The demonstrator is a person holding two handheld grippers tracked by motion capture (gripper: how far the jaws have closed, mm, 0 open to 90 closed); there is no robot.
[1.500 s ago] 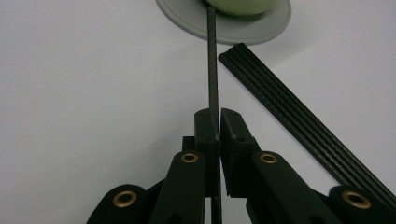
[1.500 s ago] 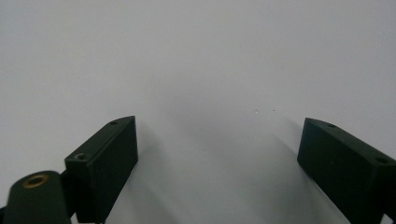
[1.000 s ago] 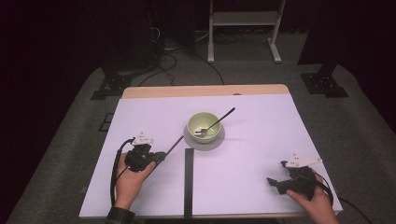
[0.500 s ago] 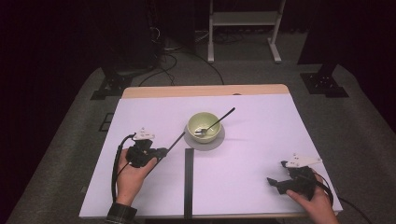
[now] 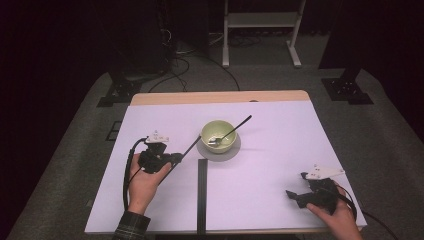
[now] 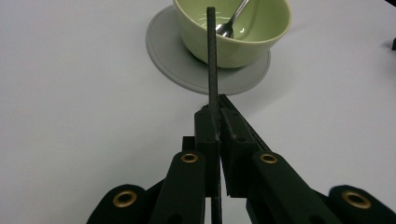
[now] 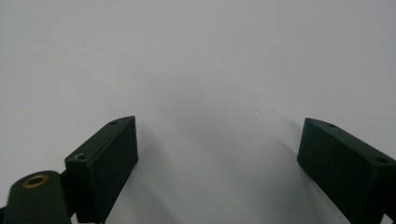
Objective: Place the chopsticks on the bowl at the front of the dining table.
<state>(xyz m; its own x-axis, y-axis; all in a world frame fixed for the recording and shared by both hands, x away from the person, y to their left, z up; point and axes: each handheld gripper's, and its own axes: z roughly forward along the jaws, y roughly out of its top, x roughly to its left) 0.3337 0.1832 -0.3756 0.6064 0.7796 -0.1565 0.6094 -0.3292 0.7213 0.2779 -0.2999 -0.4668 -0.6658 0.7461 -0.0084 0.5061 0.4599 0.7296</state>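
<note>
Thin black stick (image 6: pixel 212 70) clamped between left gripper (image 6: pixel 215 126) jaws; tip over bowl (image 6: pixel 233 28).

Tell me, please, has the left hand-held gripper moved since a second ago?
Yes. The left hand-held gripper, shut on the black stick, has shifted slightly away from the table's near edge, toward the green bowl.

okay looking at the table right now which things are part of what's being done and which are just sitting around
In use:
- left hand-held gripper, shut on the thin black stick
- green bowl, which the stick points toward
- spoon in the bowl
- grey round mat under the bowl

Lying about:
- right hand-held gripper, open, resting on the table
- black strip on the table
- white rack behind the table
</note>
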